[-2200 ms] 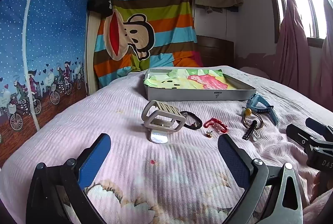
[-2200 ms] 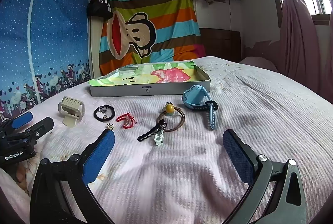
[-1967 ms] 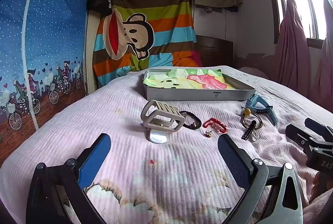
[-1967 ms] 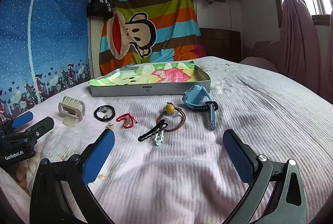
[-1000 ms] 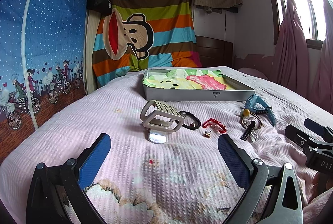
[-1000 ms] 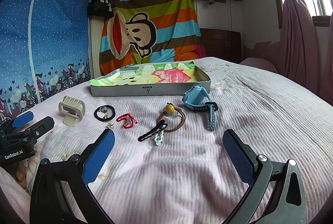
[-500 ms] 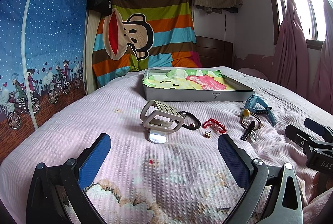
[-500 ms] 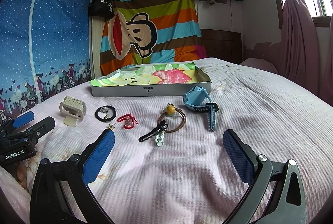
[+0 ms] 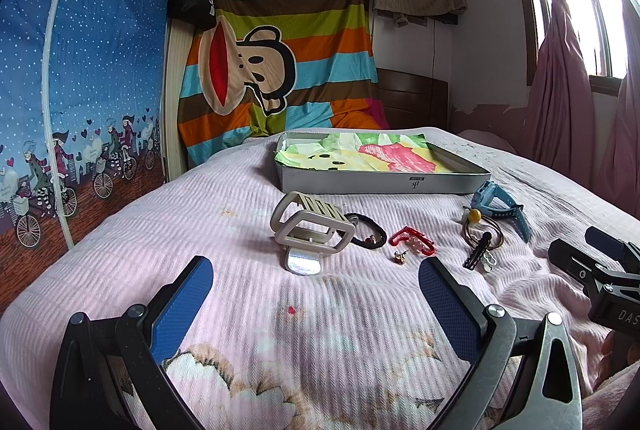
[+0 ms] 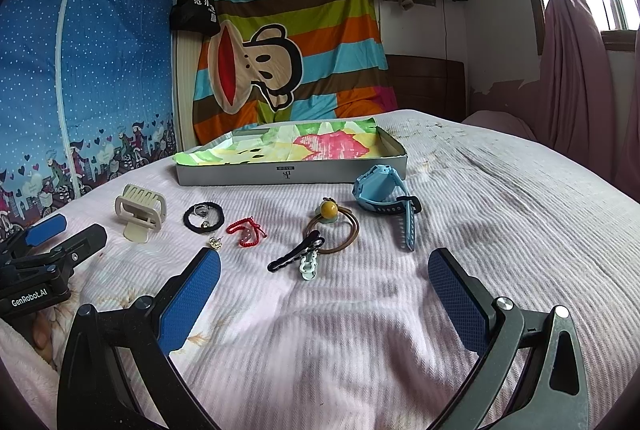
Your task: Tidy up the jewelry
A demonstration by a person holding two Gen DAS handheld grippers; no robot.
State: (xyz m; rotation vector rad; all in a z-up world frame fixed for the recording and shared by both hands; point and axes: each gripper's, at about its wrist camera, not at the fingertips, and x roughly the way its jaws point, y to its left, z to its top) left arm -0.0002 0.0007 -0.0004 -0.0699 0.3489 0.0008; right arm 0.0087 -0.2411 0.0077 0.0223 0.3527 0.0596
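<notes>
Both grippers, left gripper (image 9: 316, 284) and right gripper (image 10: 324, 274), spread wide and empty; approach hair claw (image 9: 311, 228) low, pinch its frame, carry to box (image 9: 384, 182).

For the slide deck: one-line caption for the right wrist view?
Open right claw over a pink bedspread; hair clips, bracelets and a blue watch laid out before the tray.

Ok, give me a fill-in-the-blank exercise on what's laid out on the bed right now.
1. The watch lying nearest the tray is light ____.
2. The beige hair claw sits to the ____ of the black bracelet in the right wrist view.
3. Both the left hand-held gripper and the right hand-held gripper are ____.
4. The hair tie carries a ____ bead.

Missing words: blue; left; open; yellow
</notes>
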